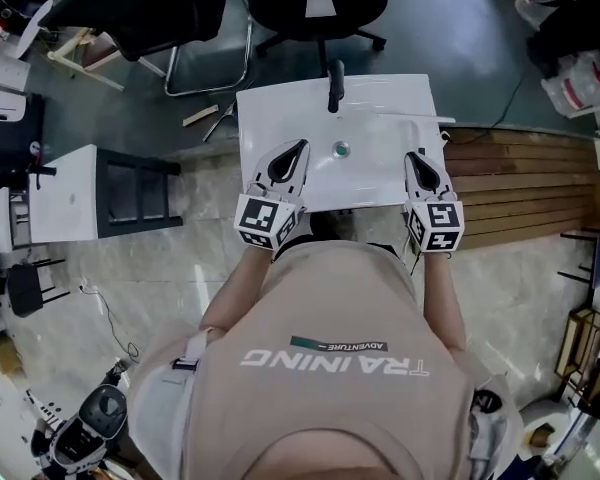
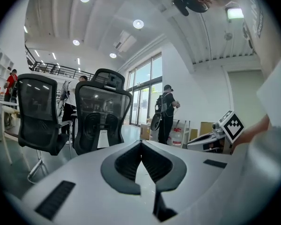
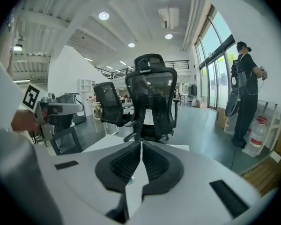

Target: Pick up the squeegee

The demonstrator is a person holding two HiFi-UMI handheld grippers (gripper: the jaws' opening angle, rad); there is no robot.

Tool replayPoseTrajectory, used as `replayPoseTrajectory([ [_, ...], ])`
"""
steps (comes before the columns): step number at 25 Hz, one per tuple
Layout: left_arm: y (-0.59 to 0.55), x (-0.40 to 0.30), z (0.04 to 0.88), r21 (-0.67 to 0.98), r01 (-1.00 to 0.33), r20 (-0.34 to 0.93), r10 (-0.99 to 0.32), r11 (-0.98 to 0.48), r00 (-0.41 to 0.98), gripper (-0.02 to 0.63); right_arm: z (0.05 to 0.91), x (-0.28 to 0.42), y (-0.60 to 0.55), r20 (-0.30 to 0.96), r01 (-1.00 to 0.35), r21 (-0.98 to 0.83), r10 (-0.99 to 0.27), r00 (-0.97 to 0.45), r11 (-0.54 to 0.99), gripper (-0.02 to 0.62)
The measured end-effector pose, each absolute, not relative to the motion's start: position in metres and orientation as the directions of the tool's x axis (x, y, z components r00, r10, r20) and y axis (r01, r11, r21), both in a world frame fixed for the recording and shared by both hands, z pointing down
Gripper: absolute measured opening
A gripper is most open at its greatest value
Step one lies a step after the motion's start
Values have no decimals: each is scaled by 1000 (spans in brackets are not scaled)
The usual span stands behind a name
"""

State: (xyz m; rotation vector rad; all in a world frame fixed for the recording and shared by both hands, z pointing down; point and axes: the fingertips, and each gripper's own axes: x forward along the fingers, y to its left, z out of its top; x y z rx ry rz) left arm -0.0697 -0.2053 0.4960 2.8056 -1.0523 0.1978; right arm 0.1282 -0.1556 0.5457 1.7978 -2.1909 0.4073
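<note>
A white tabletop (image 1: 380, 98) with a small round drain-like fitting (image 1: 341, 149) lies in front of me. At its far edge lies a black elongated thing (image 1: 335, 86); it looks like the squeegee's handle, though I cannot tell for sure. My left gripper (image 1: 301, 146) hovers over the table's near left part, its jaws together and empty (image 2: 141, 143). My right gripper (image 1: 414, 154) is over the near right part, also shut on nothing (image 3: 141, 143). Both point toward the far edge, well short of the black thing. The round fitting (image 3: 130, 177) shows just below the right jaws.
Black office chairs (image 1: 315, 3) stand beyond the table's far edge. A white cabinet with a dark shelf unit (image 1: 130, 190) is to the left and a wooden slatted platform (image 1: 520, 183) to the right. A person (image 3: 243, 93) stands near water bottles (image 3: 257, 135) by the windows.
</note>
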Motion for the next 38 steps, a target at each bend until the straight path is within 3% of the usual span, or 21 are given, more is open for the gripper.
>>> replayPoseTrajectory([
  [6,-228,-82,501,76,-636,178,-617,-768,767,12,583,164,-163,407,-1000,1,-913,-13,15,33],
  [12,-234,-91,501,82,-664,187,-643,-743,742,12,623,197,-163,452,-998,-5,-891,51,-60,35],
  [13,-235,-92,499,78,-669,186,-648,-739,738,12,629,202,-167,455,-998,-11,-889,54,-67,48],
  [15,-237,-94,494,68,-677,181,-658,-733,731,12,642,210,-179,465,-997,-17,-883,55,-71,139],
  [25,-246,-97,481,38,-743,183,-727,-668,662,12,735,246,-210,600,-995,-3,-796,75,-95,140],
  [38,-252,-109,483,30,-818,213,-796,-574,567,12,778,254,-224,693,-999,0,-720,32,-45,140],
])
